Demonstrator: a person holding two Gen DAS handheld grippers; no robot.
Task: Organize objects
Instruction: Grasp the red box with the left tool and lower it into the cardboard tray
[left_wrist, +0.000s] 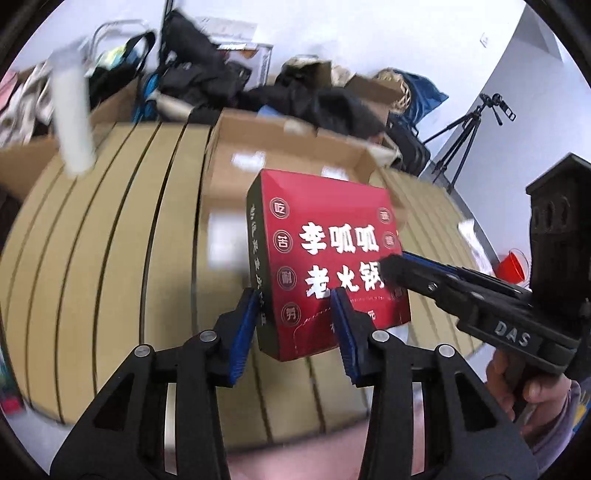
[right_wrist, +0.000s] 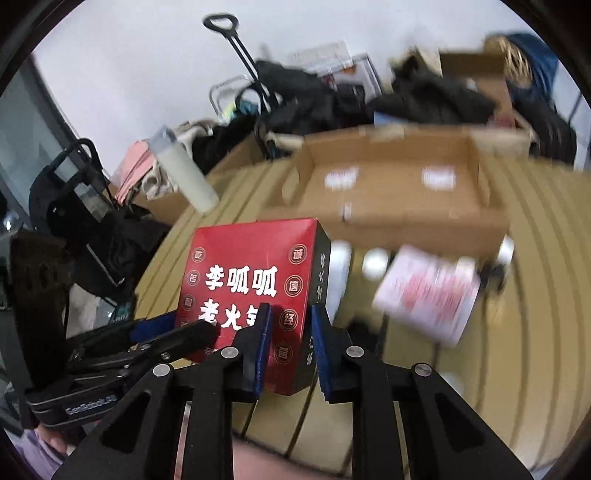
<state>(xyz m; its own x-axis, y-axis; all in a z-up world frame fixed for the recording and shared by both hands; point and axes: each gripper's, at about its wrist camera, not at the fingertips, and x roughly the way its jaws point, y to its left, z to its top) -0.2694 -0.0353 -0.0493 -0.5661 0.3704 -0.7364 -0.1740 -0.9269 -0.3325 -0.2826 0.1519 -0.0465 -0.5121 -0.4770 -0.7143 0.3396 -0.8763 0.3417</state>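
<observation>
A red box (left_wrist: 325, 229) with white characters and black sides hangs above the slatted table, held from both ends. My left gripper (left_wrist: 295, 325) is shut on its lower left corner, blue pads on either side. My right gripper (left_wrist: 391, 266) reaches in from the right and clamps the box's right edge. In the right wrist view the red box (right_wrist: 243, 258) sits between the blue pads of my right gripper (right_wrist: 290, 343), which is shut on its lower right corner. My left gripper (right_wrist: 166, 332) holds the box's left edge there.
An open cardboard tray (left_wrist: 295, 147) (right_wrist: 388, 192) lies behind the box on the tan slatted table (left_wrist: 110, 240). A white cylinder (left_wrist: 72, 122) (right_wrist: 184, 173) stands at the left. A blurred white-and-pink labelled item (right_wrist: 424, 295) lies at the right. Bags, clothes and a tripod (left_wrist: 465, 133) crowd the back.
</observation>
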